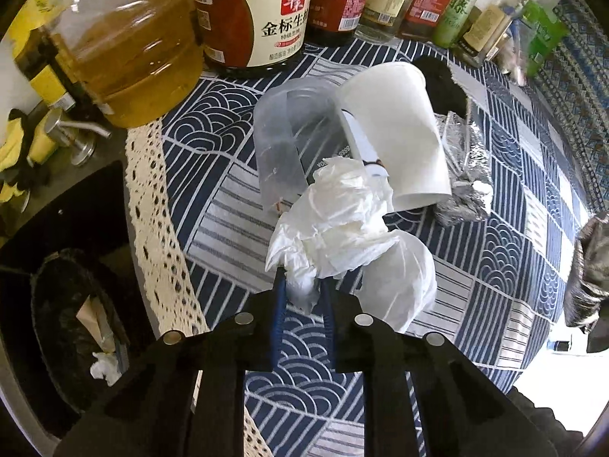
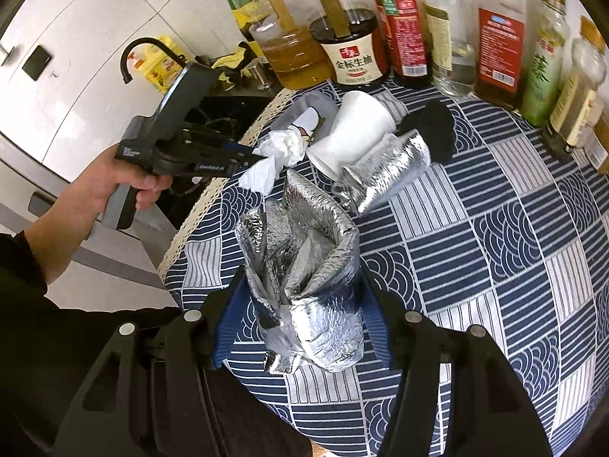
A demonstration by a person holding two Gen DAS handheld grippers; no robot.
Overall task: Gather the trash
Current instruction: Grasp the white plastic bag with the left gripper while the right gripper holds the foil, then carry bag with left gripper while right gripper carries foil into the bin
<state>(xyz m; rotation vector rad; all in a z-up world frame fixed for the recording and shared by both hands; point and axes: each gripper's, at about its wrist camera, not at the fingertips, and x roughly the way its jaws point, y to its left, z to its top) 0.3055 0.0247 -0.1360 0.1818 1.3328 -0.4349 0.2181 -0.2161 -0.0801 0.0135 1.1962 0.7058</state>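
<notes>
Your left gripper [image 1: 302, 297] is clamped on the crumpled white tissue [image 1: 335, 228], pinching its twisted tail right at the fingertips. Your right gripper [image 2: 300, 304] has the silver foil bag [image 2: 304, 266] squeezed between its jaws, mouth of the bag facing away from you.

Progress, as I read it: early-to-mid. Two pieces are in hand, and the bin [image 1: 72, 327] below and left of your left gripper already has a paper wad and a brown scrap in it (black liner, hard to see more).

Left on the tablecloth [image 2: 495, 228], just ahead of both grippers:
- white paper cup [image 1: 396, 133] on its side, smooth and rigid
- clear plastic cup [image 1: 289, 133] beside it, thin and flimsy
- second crinkled foil wrap [image 2: 384, 167], touching the paper cup
- something black and fuzzy [image 2: 434, 129] behind it; can't tell what
</notes>
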